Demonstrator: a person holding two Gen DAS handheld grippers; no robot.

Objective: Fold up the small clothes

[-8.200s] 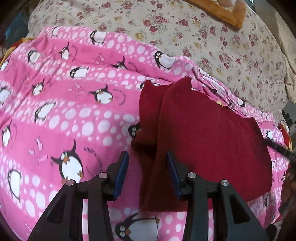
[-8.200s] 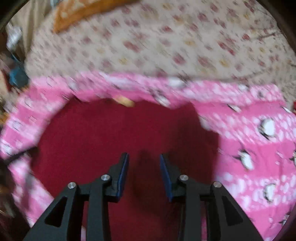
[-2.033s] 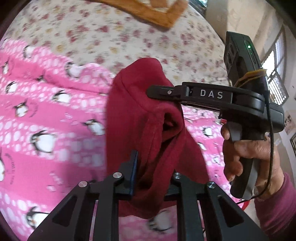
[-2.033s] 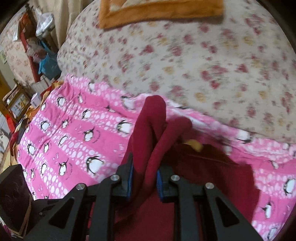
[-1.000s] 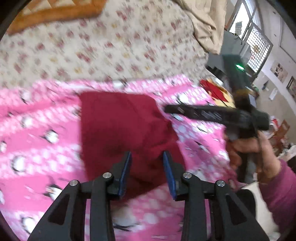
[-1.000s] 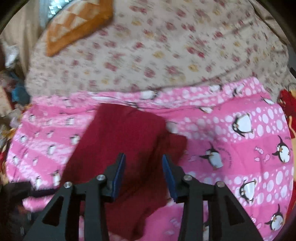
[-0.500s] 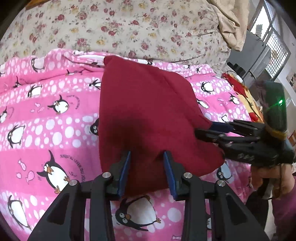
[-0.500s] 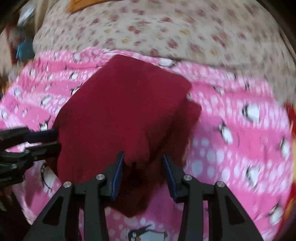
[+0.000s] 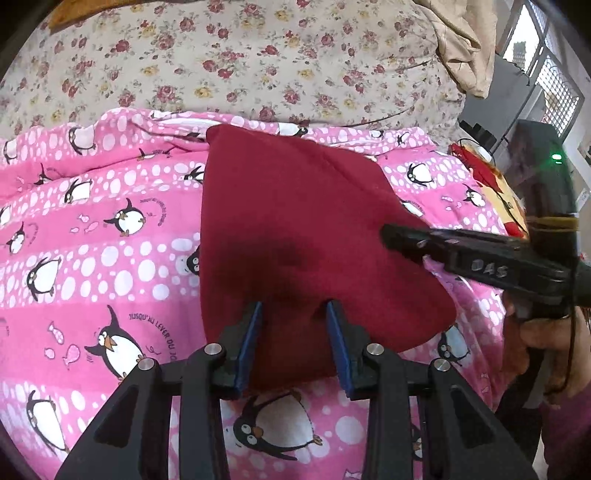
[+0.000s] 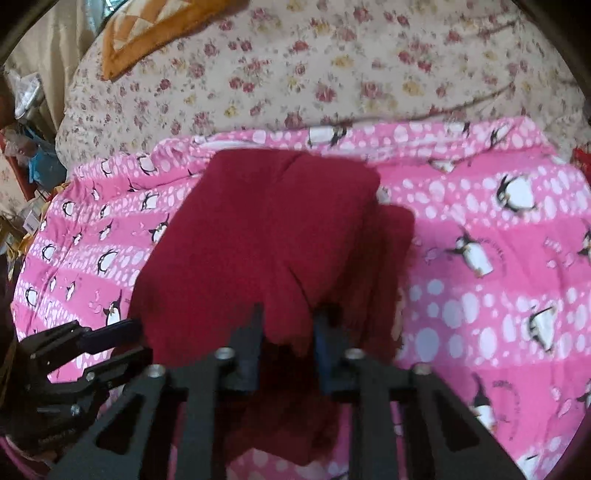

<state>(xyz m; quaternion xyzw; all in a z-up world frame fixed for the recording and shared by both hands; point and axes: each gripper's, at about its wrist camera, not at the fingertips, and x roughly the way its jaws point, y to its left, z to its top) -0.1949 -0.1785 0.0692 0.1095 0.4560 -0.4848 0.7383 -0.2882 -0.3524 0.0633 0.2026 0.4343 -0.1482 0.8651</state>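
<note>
A dark red garment (image 9: 295, 229) lies folded flat on the pink penguin blanket (image 9: 92, 240). My left gripper (image 9: 294, 314) is open, its blue-padded fingers over the garment's near edge, holding nothing. My right gripper (image 10: 289, 314) is open over the garment's (image 10: 266, 236) near right part, where a second layer sticks out to the right. The right gripper also shows in the left wrist view (image 9: 391, 236), its tips at the garment's right edge. The left gripper shows low left in the right wrist view (image 10: 122, 343).
The blanket lies on a floral bedspread (image 9: 240, 55). An orange patterned pillow (image 10: 147, 29) lies at the back. Clutter (image 10: 26, 155) stands beyond the bed's left side and a red-and-yellow item (image 9: 491, 184) at the right edge.
Two seconds ago both grippers were shut on the raised garment. They have let go and it now lies folded flat. Both grippers have settled low over its near edge.
</note>
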